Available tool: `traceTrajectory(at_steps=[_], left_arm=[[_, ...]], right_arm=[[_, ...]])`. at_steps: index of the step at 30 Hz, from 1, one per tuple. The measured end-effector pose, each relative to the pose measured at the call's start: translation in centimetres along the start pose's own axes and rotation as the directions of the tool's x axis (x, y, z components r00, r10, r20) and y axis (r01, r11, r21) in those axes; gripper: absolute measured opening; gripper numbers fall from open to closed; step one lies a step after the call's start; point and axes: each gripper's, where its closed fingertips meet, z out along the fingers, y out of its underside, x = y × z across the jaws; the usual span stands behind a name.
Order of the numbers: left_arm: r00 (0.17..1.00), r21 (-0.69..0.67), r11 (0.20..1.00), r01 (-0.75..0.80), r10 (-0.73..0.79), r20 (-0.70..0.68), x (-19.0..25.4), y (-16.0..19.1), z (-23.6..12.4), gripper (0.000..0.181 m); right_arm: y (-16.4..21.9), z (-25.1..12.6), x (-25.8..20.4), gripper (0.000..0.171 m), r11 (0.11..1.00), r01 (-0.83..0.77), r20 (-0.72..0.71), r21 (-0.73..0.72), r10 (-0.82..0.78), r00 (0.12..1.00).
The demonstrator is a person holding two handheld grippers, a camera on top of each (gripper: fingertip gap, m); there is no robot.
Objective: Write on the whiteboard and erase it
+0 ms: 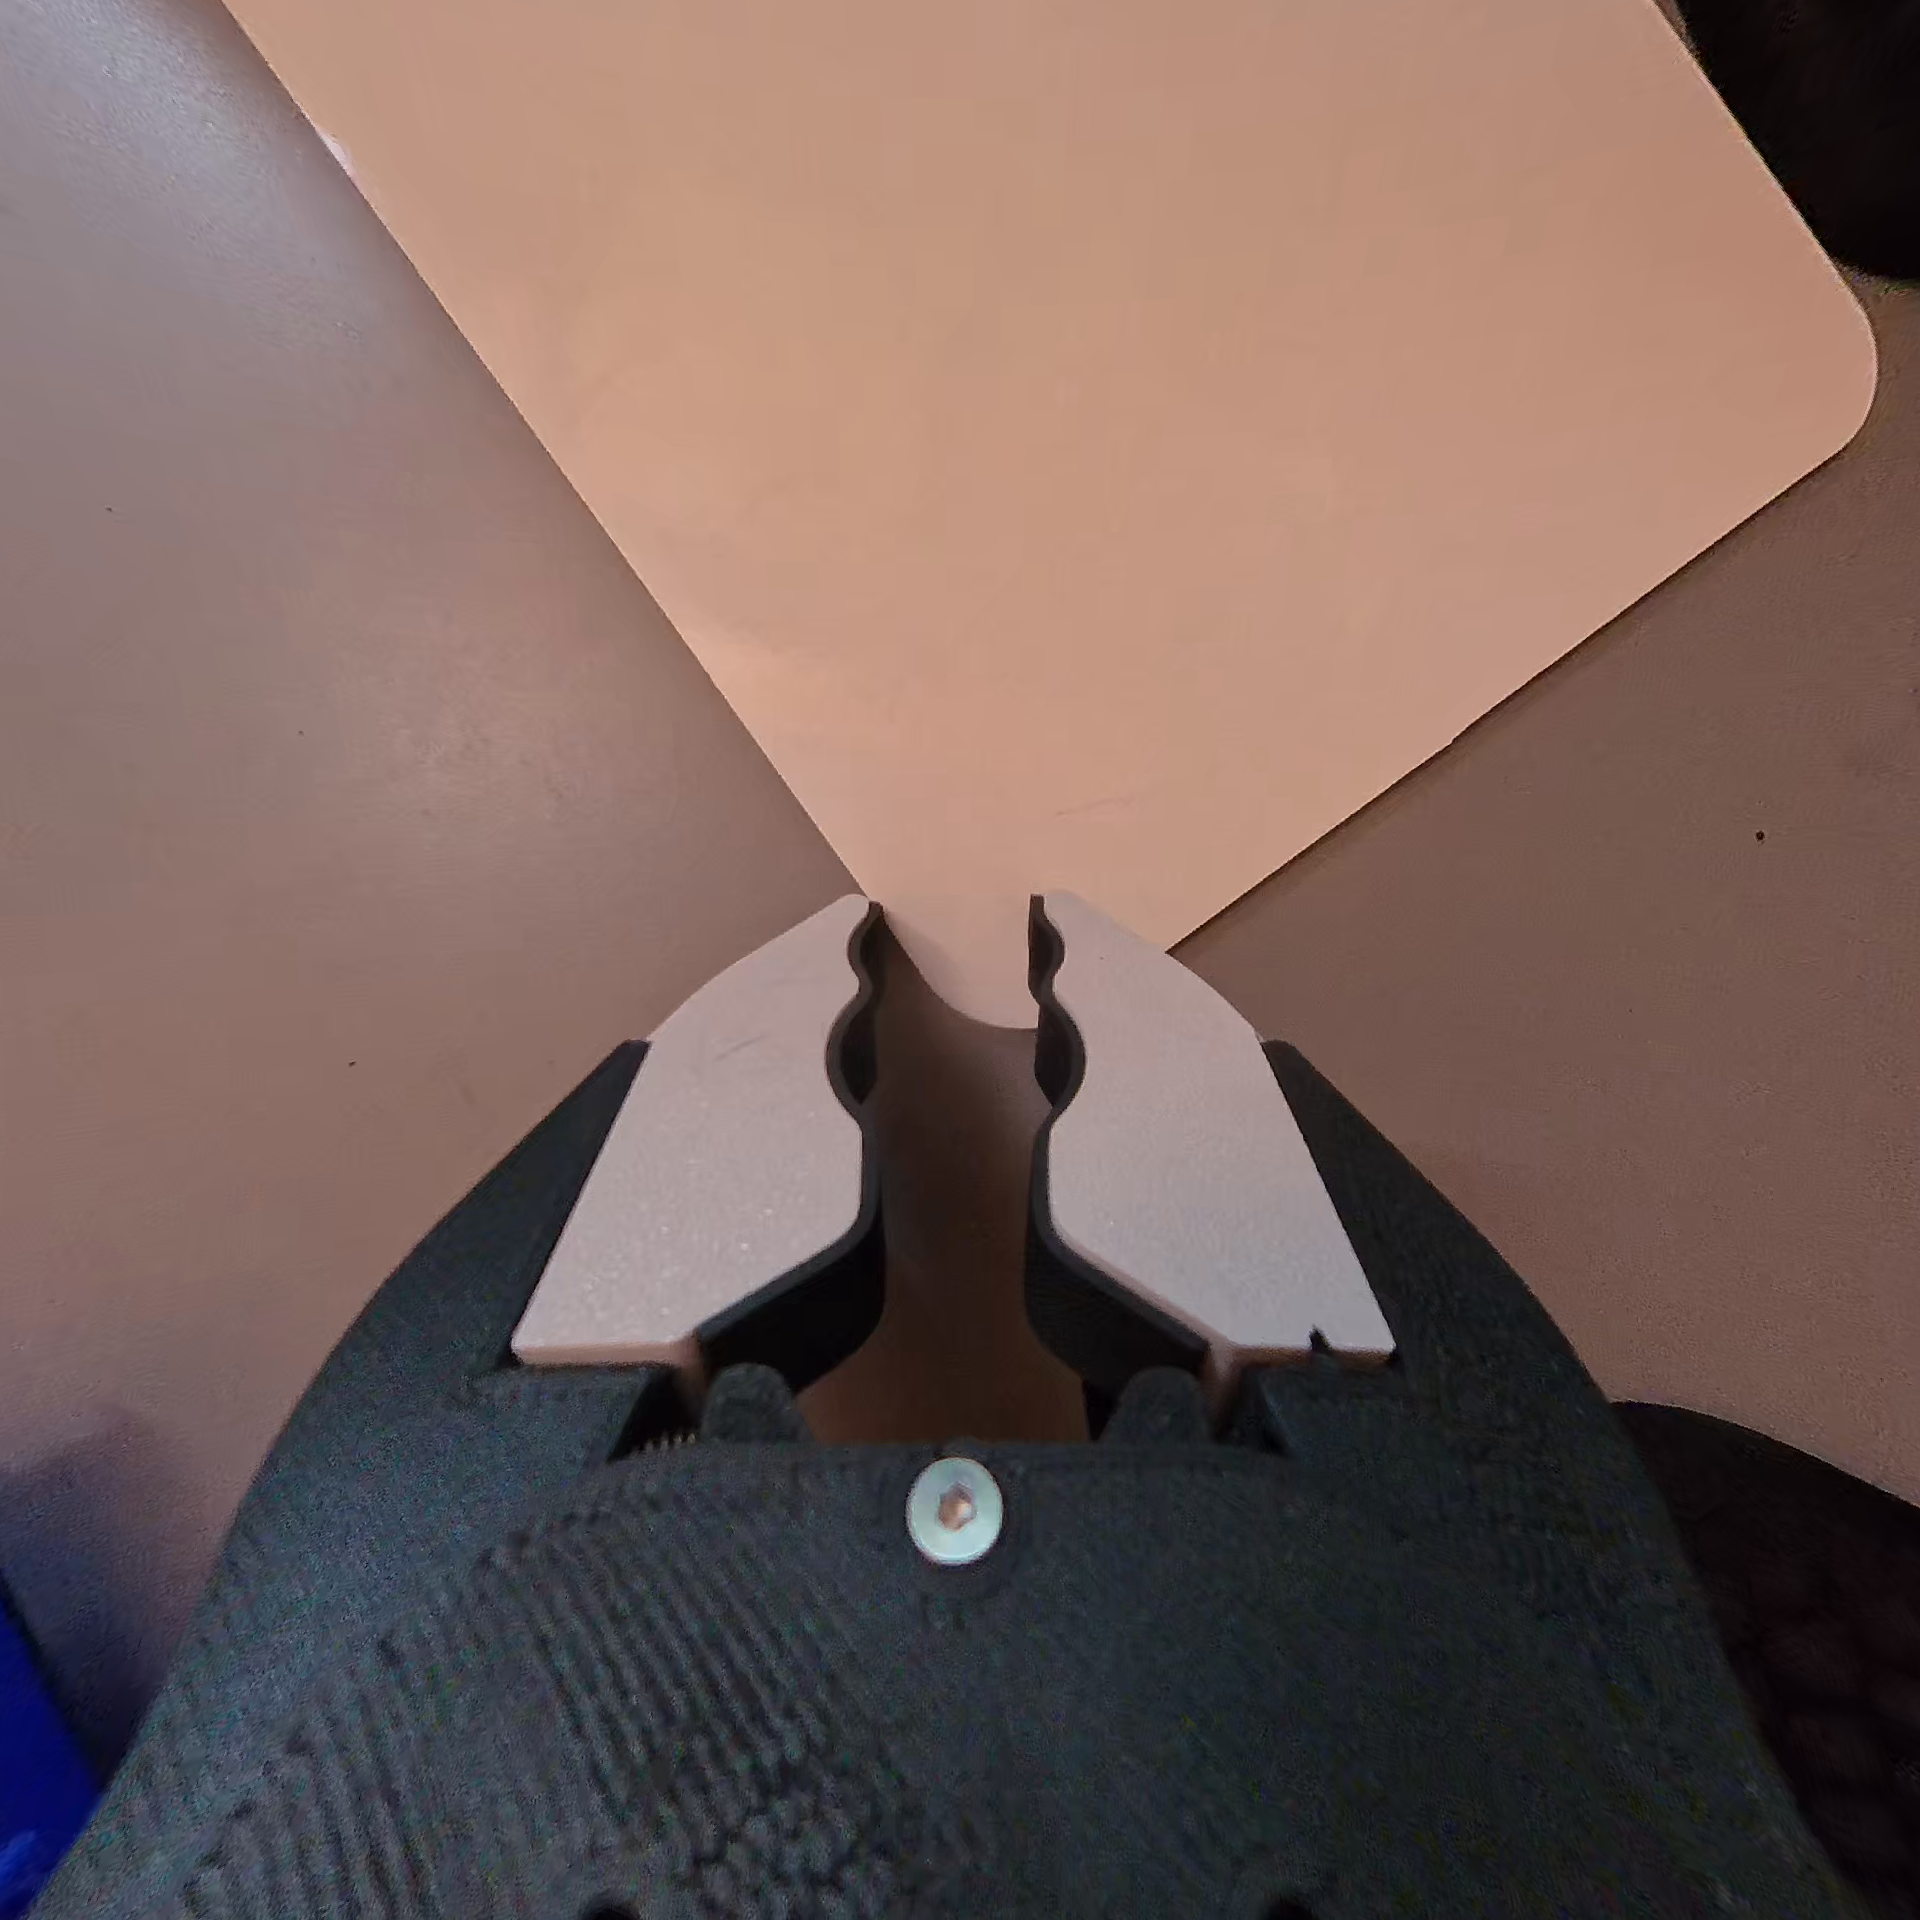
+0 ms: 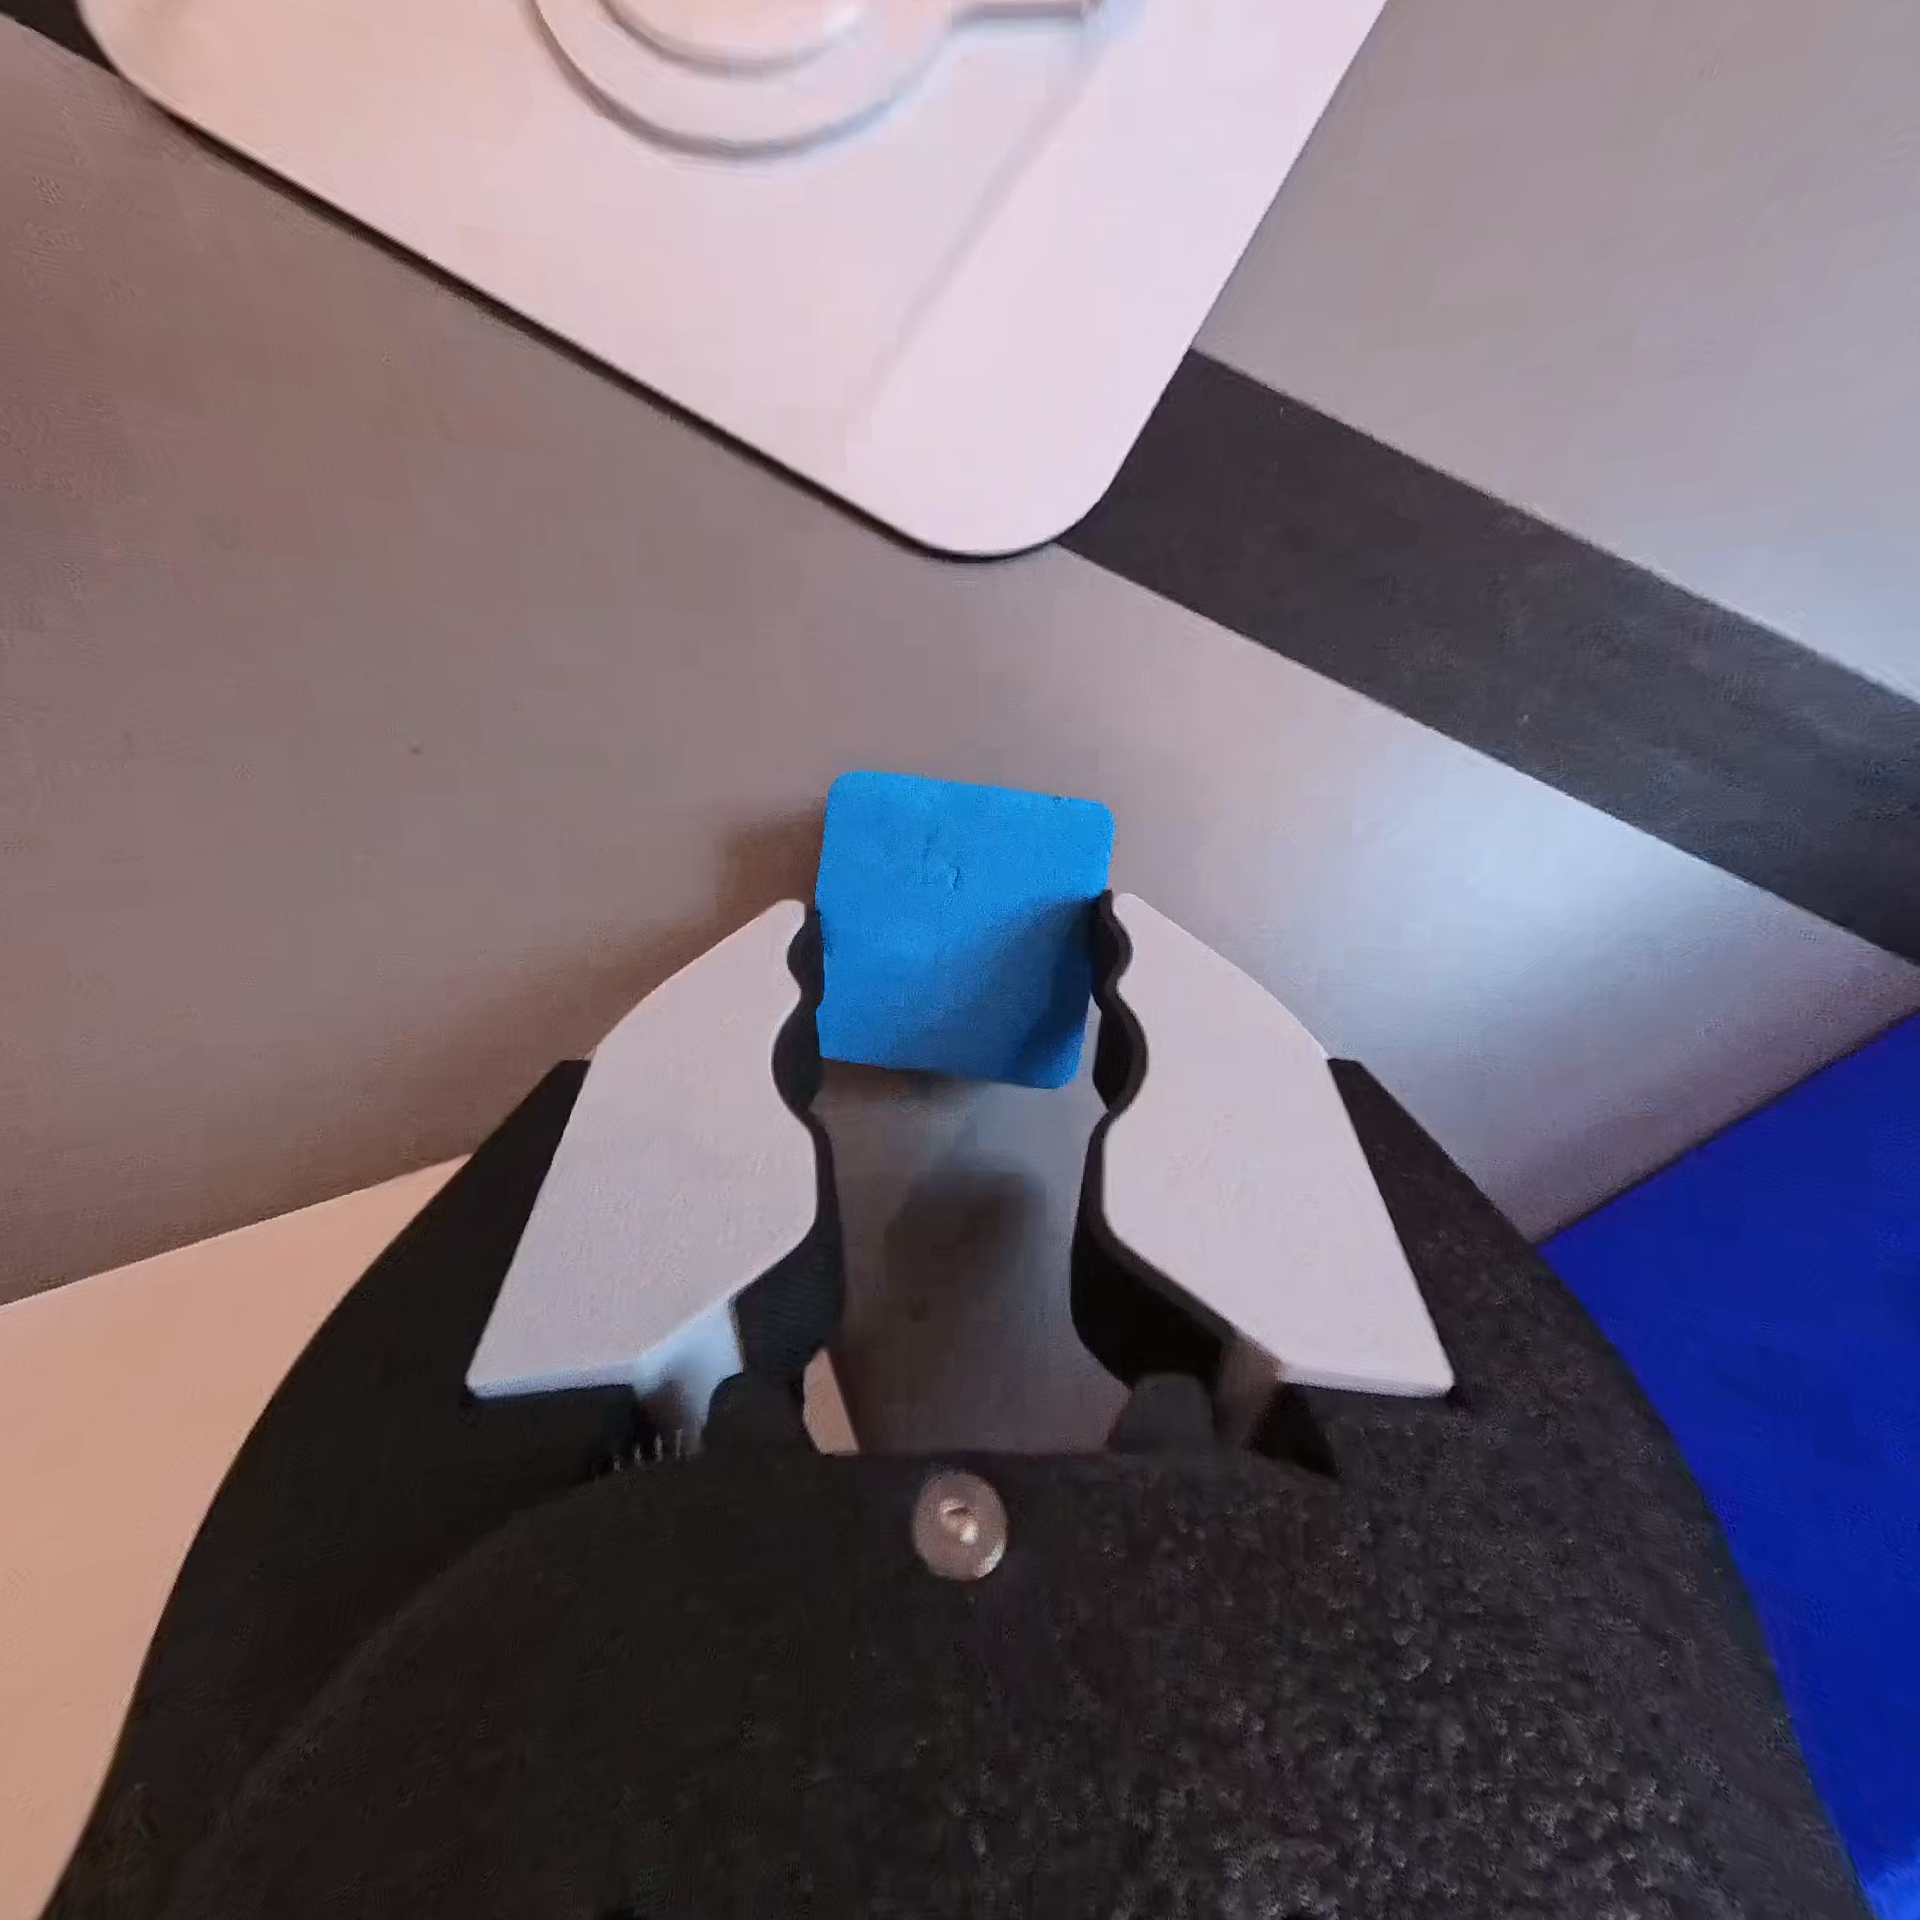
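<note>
Left wrist view first. The left gripper (image 1: 954, 914) sits low over the table (image 1: 312, 727), jaws spread with a clear gap and nothing between them. The whiteboard (image 1: 1039, 416) lies flat and directly ahead, turned so that one rounded corner points back into the gap between the fingertips; whether the fingers touch the board or only hover over that corner cannot be told. From the corner the board fans out forward, one edge running up to the left, the other up to the right toward a second rounded corner. No marks show on the visible surface. A blue object (image 1: 31, 1714) crosses the lower-left edge, too cropped to identify.

Right wrist view. The right gripper (image 2: 951, 914) is pinching a blue foam eraser (image 2: 956, 925), a small block held by its two side faces, its front end sticking out just past the fingertips. Beneath it is bare grey table (image 2: 312, 727), not board. A pale sheet, probably the whiteboard (image 2: 156, 1455), shows at the lower left, behind and to the left of the jaws. Ahead, well apart, lies a white tray (image 2: 831, 312) with moulded round recesses. A blue surface (image 2: 1766, 1351) fills the right edge.

Judgement: the erasing step is in hand. The eraser is off the board, so the right gripper must swing back and leftward onto it. The left gripper is nearer, placed to steady the corner.
</note>
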Motion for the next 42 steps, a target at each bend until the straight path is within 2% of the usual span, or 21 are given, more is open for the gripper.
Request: traceTrajectory(at_steps=[2, 5, 9, 11, 14, 17, 19, 22, 27, 31, 33, 35, 37, 39, 41, 42], left_arm=[[1.000, 0.001, 1.000, 0.000, 0.000, 0.000, 0.0, 0.0, 0.0, 0.027], [1.000, 0.005, 1.000, 0.001, -0.001, -0.005, 0.0, 0.0, 0.0, 0.027], [1.000, 0.005, 1.000, 0.003, -0.003, -0.006, 0.0, 0.0, -0.1, 0.027], [1.000, 0.007, 1.000, 0.003, -0.003, -0.007, 0.0, 0.0, -0.1, 0.027], [0.999, 0.004, 1.000, -0.024, 0.024, -0.027, 0.4, 0.2, -0.1, 0.033], [0.996, -0.014, 0.998, -0.055, 0.054, -0.064, 1.0, 0.5, -0.4, 0.048], [0.994, -0.037, 0.994, -0.100, 0.098, -0.047, 1.1, 0.8, -0.4, 0.054], [0.989, -0.056, 0.988, -0.145, 0.145, -0.003, 1.0, 0.7, -0.2, 0.057], [0.991, -0.067, 0.990, -0.123, 0.126, 0.042, -0.1, 1.4, -0.9, 0.060], [0.992, -0.046, 0.997, -0.060, 0.065, 0.110, -2.4, 2.6, -2.1, 0.057], [0.991, -0.027, 0.999, -0.031, 0.035, 0.132, -3.2, 3.0, -2.4, 0.054], [0.991, 0.016, 0.999, -0.029, 0.026, 0.130, -3.3, 2.6, -2.9, 0.057], [0.990, 0.133, 0.991, -0.026, 0.008, 0.139, -3.5, 1.0, -4.1, 0.053], [0.985, 0.273, 0.962, -0.025, -0.023, 0.170, -4.1, -0.9, -5.9, 0.039], [0.971, 0.373, 0.927, -0.029, -0.062, 0.231, -5.3, -2.1, -8.0, 0.022], [0.957, 0.421, 0.906, -0.045, -0.082, 0.280, -6.1, -2.5, -9.2, 0.007]], right_arm=[[0.7, 0.6, -0.1, 0.054, 1.000, -0.008, 0.006, -0.030, 0.008, 1.000], [0.9, -0.3, -1.0, 0.076, 0.999, 0.038, 0.021, -0.037, -0.037, 0.999], [0.8, -5.0, -4.4, 0.074, 0.981, 0.169, 0.087, 0.094, -0.177, 0.980], [3.8, -6.9, -5.5, 0.071, 0.964, 0.263, 0.126, 0.052, -0.267, 0.955], [10.6, -8.6, -6.0, 0.073, 0.946, 0.317, 0.249, -0.069, -0.292, 0.924], [16.0, -9.6, -4.5, 0.076, 0.945, 0.300, 0.285, -0.129, -0.255, 0.924], [18.1, -10.2, -3.4, 0.075, 0.960, 0.256, 0.282, -0.111, -0.217, 0.934], [19.3, -11.0, -3.0, 0.068, 0.976, 0.212, 0.279, -0.054, -0.189, 0.942], [20.5, -11.3, -3.9, 0.067, 0.970, 0.243, 0.160, -0.017, -0.237, 0.958], [20.9, -11.9, -5.1, 0.056, 0.981, 0.182, 0.209, 0.062, -0.191, 0.959], [19.9, -12.3, -5.9, 0.055, 0.977, 0.136, 0.249, 0.163, -0.175, 0.953], [17.5, -13.3, -5.8, 0.060, 0.927, 0.130, 0.222, 0.351, -0.217, 0.951], [14.8, -14.7, -5.5, 0.058, 0.844, 0.118, 0.181, 0.524, -0.245, 0.952], [12.3, -16.3, -6.2, 0.037, 0.727, 0.136, 0.151, 0.673, -0.316, 0.937], [10.3, -17.4, -7.1, 0.000, 0.583, 0.203, 0.068, 0.787, -0.408, 0.910], [9.5, -17.8, -7.7, 0.000, 0.509, 0.226, 0.034, 0.830, -0.451, 0.892]])
